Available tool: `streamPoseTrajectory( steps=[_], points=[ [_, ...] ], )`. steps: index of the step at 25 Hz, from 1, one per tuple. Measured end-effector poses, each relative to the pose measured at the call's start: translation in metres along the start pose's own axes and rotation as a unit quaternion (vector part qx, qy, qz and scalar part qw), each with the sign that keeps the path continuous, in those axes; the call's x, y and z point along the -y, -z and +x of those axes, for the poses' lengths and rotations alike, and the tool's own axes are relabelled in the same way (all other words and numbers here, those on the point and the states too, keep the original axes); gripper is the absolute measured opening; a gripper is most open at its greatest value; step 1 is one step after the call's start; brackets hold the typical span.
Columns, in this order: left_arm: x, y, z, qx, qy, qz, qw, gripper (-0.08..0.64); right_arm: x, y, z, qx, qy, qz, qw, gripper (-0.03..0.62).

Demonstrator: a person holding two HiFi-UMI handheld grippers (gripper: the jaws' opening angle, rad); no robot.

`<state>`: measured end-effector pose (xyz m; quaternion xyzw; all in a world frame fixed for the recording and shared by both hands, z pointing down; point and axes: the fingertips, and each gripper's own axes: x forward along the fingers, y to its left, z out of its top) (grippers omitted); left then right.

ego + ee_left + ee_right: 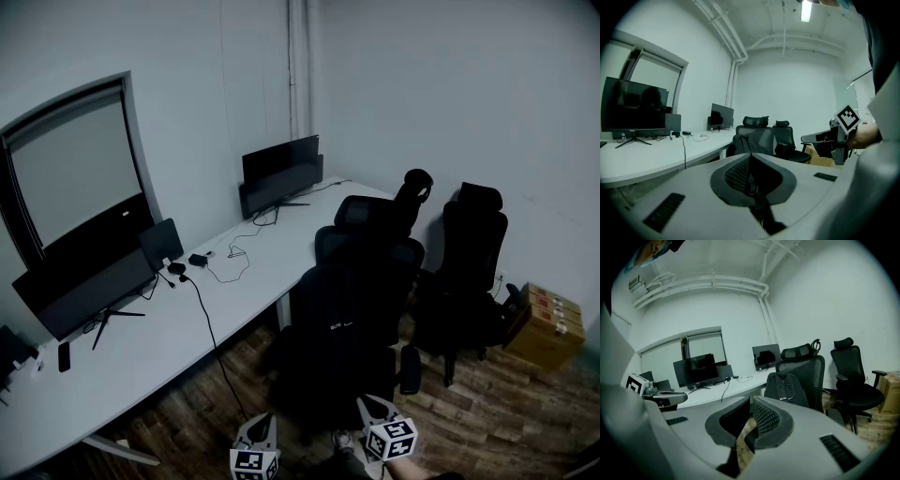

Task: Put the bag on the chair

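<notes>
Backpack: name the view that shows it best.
Right gripper view. The backpack shows its straps and white logo clearly against the chair. The head view shows the backpack as a dark mass blending into the chair; the left gripper view shows it small and distant.

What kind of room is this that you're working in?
Most likely an office: a long white desk carries monitors and cables, and black swivel chairs stand beside it on a wood-patterned floor.
</notes>
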<state>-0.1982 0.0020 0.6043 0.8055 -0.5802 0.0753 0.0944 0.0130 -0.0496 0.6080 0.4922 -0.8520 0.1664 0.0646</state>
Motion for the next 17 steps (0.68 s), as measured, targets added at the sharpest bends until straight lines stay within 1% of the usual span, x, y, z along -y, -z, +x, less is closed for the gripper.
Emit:
streamPoseTrajectory(
  steps=[8,17],
  points=[
    [-0.004,0.007,-0.013,-0.002,-0.008,0.001,1.0000,0.020,-0.009,0.008,-0.003,-0.009,-0.005,-0.007,1.000,0.054],
    [-0.009,0.007,-0.023,0.000,-0.012,-0.008,0.9999,0.020,-0.017,0.005,-0.001,-0.008,-0.006,-0.018,1.000,0.052]
  ],
)
